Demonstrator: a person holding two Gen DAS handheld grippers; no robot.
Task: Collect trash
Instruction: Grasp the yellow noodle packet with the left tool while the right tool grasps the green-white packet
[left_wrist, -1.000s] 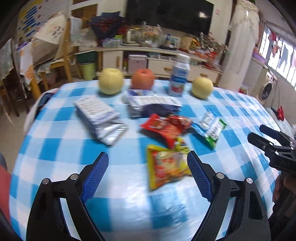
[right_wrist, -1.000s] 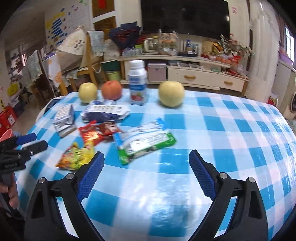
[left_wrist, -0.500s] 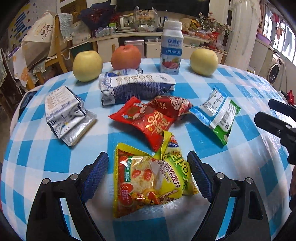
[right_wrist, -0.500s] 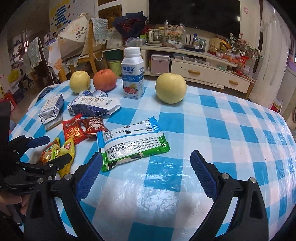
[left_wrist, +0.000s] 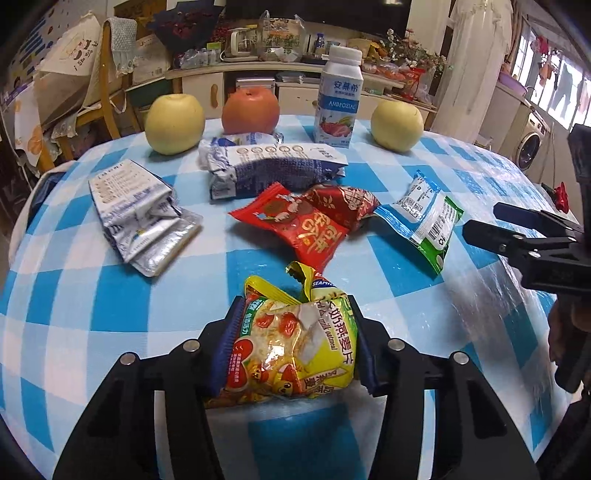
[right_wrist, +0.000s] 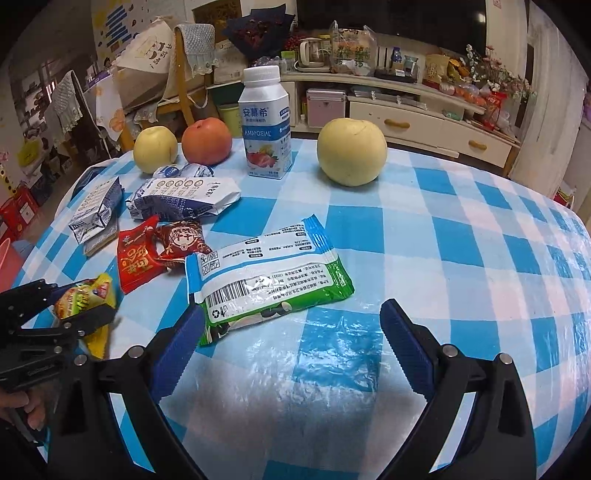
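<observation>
A yellow oatmeal packet (left_wrist: 295, 343) lies on the blue checked tablecloth (left_wrist: 110, 295), and my left gripper (left_wrist: 295, 314) is closing on it. Both blue pads press its sides and the foil has crumpled between them. The right wrist view shows that same left gripper (right_wrist: 70, 302) and the packet (right_wrist: 83, 297) at the left edge. My right gripper (right_wrist: 291, 312) is open with only bare cloth between its fingers. Its left pad sits by the near corner of a green and white wrapper (right_wrist: 266, 273).
Further back lie a red wrapper (left_wrist: 295, 225), a dark red one (left_wrist: 343, 201), a blue and white bag (left_wrist: 273, 166) and a flattened silver carton (left_wrist: 140, 218). Three apples and a milk bottle (left_wrist: 338, 107) stand along the far edge. The right gripper (left_wrist: 480, 219) reaches in from the right.
My left gripper came down and forward over the yellow packet and its jaws drew in onto it. The right gripper moved closer to the green and white wrapper and stayed open.
</observation>
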